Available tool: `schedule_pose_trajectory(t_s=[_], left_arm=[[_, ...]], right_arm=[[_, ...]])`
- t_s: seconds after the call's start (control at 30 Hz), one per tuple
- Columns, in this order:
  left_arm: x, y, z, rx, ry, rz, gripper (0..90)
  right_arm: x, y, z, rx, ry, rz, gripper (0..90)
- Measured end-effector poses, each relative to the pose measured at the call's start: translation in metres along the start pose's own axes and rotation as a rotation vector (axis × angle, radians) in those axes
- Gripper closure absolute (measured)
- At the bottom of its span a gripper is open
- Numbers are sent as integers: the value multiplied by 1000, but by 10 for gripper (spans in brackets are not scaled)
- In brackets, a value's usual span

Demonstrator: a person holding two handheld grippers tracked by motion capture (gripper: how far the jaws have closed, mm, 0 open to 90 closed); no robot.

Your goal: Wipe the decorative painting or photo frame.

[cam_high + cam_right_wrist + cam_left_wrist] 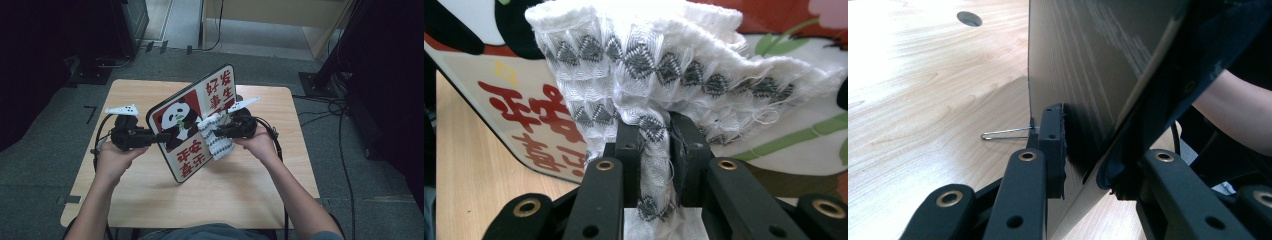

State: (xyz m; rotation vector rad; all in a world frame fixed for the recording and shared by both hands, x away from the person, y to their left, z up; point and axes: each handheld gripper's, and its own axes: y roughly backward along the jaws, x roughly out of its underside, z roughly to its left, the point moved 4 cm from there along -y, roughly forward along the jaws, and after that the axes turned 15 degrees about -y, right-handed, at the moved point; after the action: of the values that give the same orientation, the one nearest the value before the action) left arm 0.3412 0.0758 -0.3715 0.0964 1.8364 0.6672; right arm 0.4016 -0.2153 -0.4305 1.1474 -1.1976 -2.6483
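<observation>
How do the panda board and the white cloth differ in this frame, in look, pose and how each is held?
The panda board is a stiff flat panel, red and white with printed characters; the white cloth is soft, bunched, with grey diamond rows. The board stands on its lower edge on the table; the cloth hangs against its face. The left claw pinches the board's edge; the right claw pinches a cloth fold. Both are gripped.

High view: dim surroundings, table [150, 200] evenly lit from above, soft shadows. Left gripper view: glare washes out wood at top left; near jaws blurred. Right gripper view: cloth [649, 65] overexposed along top.
</observation>
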Motion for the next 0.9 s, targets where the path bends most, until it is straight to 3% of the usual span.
schedule_pose_trajectory(t_s=[0.9], left_arm=[[0,0,0,0,-1,0,732]], right_arm=[[28,-20,-11,23,-8,76,769]])
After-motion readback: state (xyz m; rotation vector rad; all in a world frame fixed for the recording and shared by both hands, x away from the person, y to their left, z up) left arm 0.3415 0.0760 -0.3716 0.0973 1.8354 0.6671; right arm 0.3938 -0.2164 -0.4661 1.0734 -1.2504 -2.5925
